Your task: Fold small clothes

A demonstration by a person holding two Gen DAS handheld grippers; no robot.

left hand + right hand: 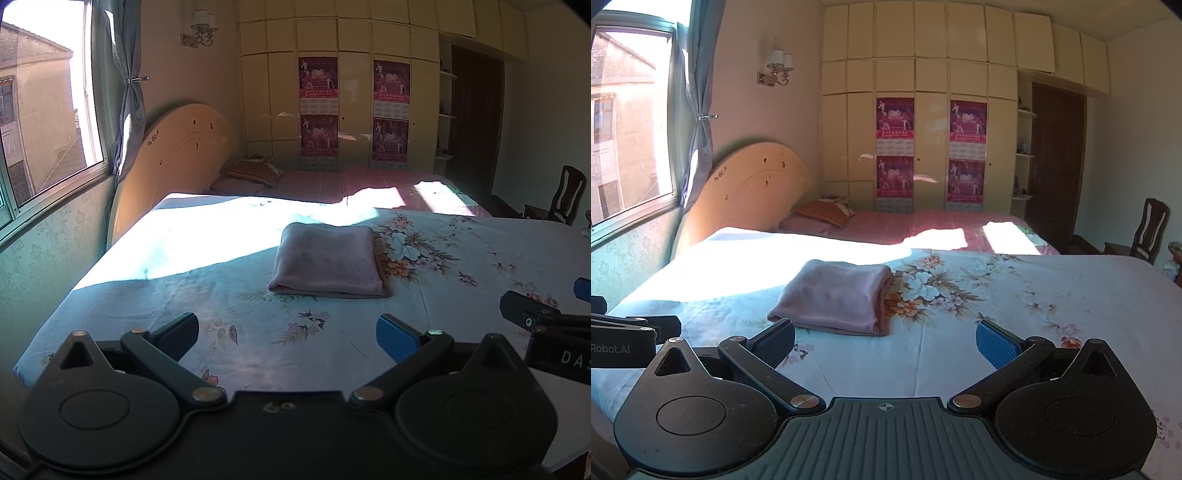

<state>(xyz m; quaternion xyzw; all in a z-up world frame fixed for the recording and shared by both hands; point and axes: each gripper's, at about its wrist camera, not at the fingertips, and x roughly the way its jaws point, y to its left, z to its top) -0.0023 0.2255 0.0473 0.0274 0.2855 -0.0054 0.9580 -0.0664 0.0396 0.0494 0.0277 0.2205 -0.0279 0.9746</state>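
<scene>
Here, "Robot.AI" marks the left claw (670, 325) beside the folded cloth (834, 295).

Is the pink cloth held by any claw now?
No, the folded pink cloth lies free on the bed sheet.

A home bedroom: two beds side by side, the nearer under a floral sheet (1015, 295), a curved headboard (746, 184), a pillow (823, 214), cream wardrobe doors (931, 147) (posters stuck on), a curtained window (631, 122), a wall lamp (777, 68).
</scene>
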